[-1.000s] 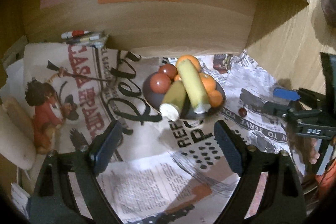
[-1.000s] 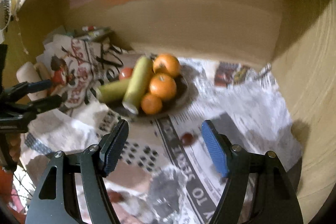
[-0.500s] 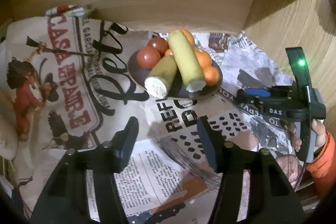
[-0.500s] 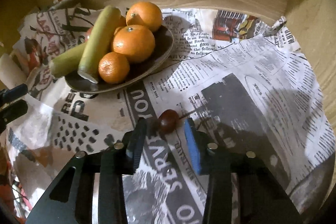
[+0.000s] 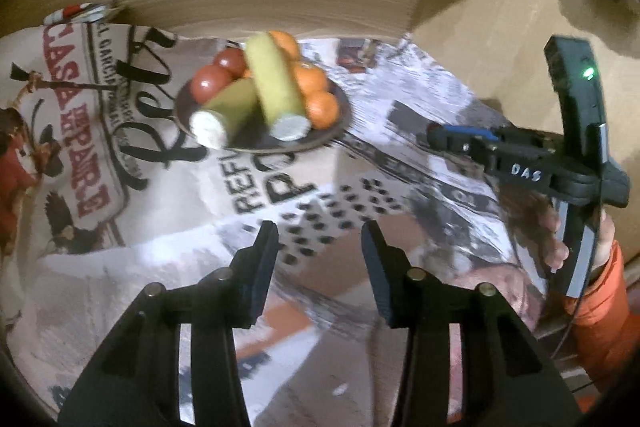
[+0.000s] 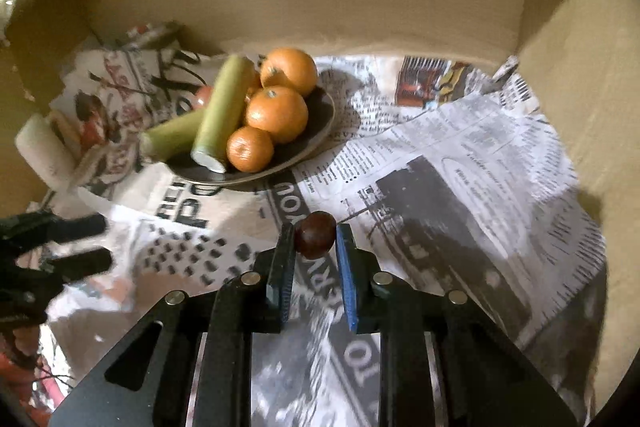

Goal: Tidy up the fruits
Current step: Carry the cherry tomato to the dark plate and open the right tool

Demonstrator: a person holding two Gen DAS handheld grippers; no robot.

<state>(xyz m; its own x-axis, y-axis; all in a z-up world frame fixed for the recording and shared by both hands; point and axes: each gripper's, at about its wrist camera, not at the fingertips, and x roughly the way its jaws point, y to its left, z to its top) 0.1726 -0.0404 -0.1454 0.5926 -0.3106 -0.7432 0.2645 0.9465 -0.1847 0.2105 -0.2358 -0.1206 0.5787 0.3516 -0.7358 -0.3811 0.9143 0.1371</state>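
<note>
Between the blue pads of the right claw [image 6: 315, 241] sits a small dark red fruit [image 6: 315, 235], both fingers pressed against its sides; whether it rests on the paper or hangs just above it cannot be told. Right claw clamped on that fruit, near the front rim of the dark plate [image 6: 320, 131]. Plate holds three oranges [image 6: 277, 113], two yellow-green cylindrical pieces [image 6: 222, 111] with pale cut ends, and red round fruits [image 5: 210, 85] on the far left side. One cylinder leans across the other. Newspaper [image 6: 472, 163] covers the desk under everything, crumpled toward the right wall.

Left claw [image 5: 319, 259] hovers over the newspaper with its fingers apart, nothing between them, well short of the plate. From the left wrist view the right claw [image 5: 460, 141] shows side-on at the right, held by a hand in an orange sleeve [image 5: 600, 307], a green light lit on its housing. Left view blurred.
</note>
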